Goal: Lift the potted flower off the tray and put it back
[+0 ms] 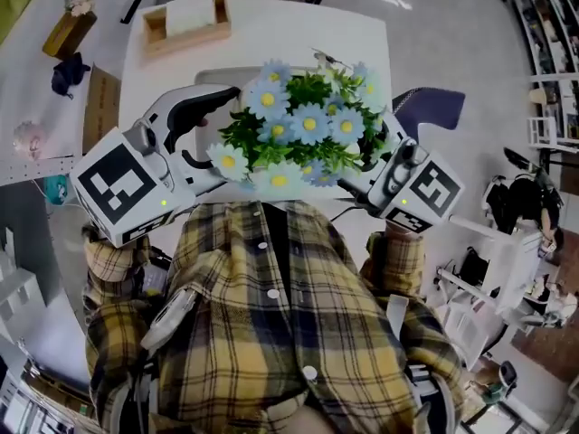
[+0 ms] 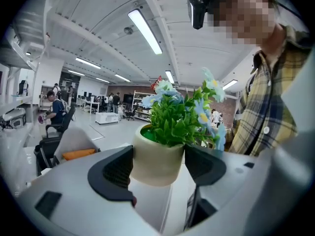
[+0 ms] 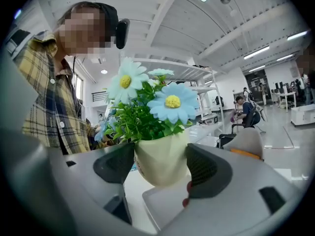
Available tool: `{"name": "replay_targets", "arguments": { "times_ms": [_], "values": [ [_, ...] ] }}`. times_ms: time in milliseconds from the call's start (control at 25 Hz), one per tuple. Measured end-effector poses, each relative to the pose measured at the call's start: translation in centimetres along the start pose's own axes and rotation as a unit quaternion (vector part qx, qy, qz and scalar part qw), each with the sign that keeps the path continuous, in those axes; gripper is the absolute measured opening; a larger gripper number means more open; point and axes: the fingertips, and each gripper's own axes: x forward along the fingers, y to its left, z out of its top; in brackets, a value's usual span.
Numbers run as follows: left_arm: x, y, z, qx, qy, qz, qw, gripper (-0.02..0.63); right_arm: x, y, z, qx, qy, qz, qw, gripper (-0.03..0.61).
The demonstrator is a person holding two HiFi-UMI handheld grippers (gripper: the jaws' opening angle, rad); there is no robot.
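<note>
The potted flower [image 1: 298, 125], blue daisies over green leaves in a cream pot [image 2: 156, 156], hangs in the air in front of the person's plaid shirt. My left gripper [image 1: 215, 141] is shut on the pot from one side and my right gripper [image 1: 369, 156] is shut on it from the other. In the left gripper view the left gripper [image 2: 158, 170] has a dark pad against each flank of the pot. The right gripper view shows the same hold by the right gripper [image 3: 161, 165] on the pot [image 3: 162, 154]. The white tray [image 1: 210, 77] lies on the table below, mostly hidden by the flowers.
A white table [image 1: 271, 39] carries a wooden box [image 1: 185, 21] at its far left. A brown box [image 1: 68, 31] and a dark cloth [image 1: 68, 70] lie to the left. A dark blue chair [image 1: 432, 107] and shelving [image 1: 552, 25] stand to the right.
</note>
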Motion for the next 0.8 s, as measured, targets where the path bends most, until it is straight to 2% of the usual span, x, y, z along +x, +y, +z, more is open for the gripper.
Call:
{"name": "replay_targets", "arguments": {
  "times_ms": [360,800],
  "values": [
    [-0.23,-0.25,0.44,-0.004,-0.001,-0.019,0.9998,0.319,-0.28,0.45,0.36,0.014,0.001,-0.017,1.000,0.330],
    [-0.08,-0.22,0.20,-0.008,-0.004,-0.018,0.9998,0.319,-0.30,0.41,0.15,0.012,0.004,-0.020,1.000,0.329]
  ]
}}
